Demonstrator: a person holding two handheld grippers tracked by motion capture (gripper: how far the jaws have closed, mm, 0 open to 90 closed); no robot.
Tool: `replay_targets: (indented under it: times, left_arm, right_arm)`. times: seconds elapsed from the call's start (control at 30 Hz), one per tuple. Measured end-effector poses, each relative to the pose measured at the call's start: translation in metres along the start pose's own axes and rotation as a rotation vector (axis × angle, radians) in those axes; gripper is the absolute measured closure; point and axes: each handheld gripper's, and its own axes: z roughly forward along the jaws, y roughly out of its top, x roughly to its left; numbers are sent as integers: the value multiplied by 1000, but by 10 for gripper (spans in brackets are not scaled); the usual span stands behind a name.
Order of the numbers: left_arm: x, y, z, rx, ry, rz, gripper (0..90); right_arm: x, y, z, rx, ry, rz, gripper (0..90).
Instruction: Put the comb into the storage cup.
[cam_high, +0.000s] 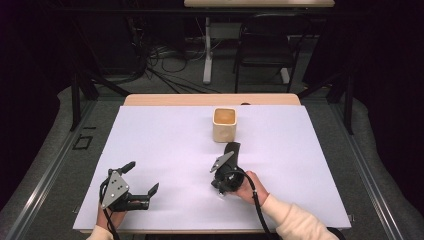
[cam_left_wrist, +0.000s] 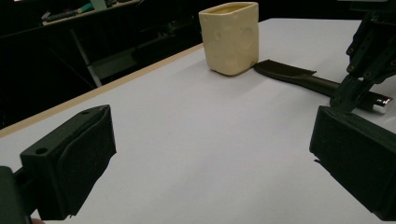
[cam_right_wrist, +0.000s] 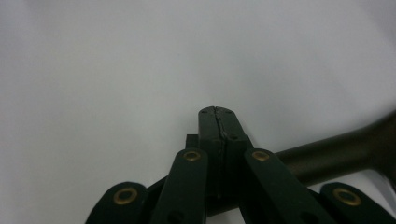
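Since the right gripper (cam_high: 227, 162) has its jaws pressed together with nothing pinched, we judge the step in hand to be nudging or lining up the black spatula (cam_left_wrist: 299, 77). Best done with a slow, level push, the tips kept low on the white table cover (cam_high: 165, 150). The spatula lies flat, its blade just beside the cream cup (cam_high: 224, 124), at 6 o'clock from the cup. Its handle passes under the right gripper. The left gripper (cam_high: 142, 177) rests spread wide, empty, at 9 o'clock, well apart.
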Motion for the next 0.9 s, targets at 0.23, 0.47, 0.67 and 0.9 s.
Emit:
replay_targets:
  times: [0.23, 0.47, 0.67, 0.9]
  left_arm:
    - [0, 0, 1, -1, 0, 0, 4]
    - [-1, 0, 1, 4, 1, -1, 4]
    - [-1, 0, 1, 5, -2, -2, 4]
    - [-1, 0, 1, 7, -2, 2, 4]
  right_arm:
    - [-5, -19, -19, 23, -17, 20, 900]
    - [-12, -39, -34, 45, -48, 53, 900]
    - [-20, -48, -43, 41, -80, 73, 900]
    - [-32, -55, -49, 45, -120, 91, 900]
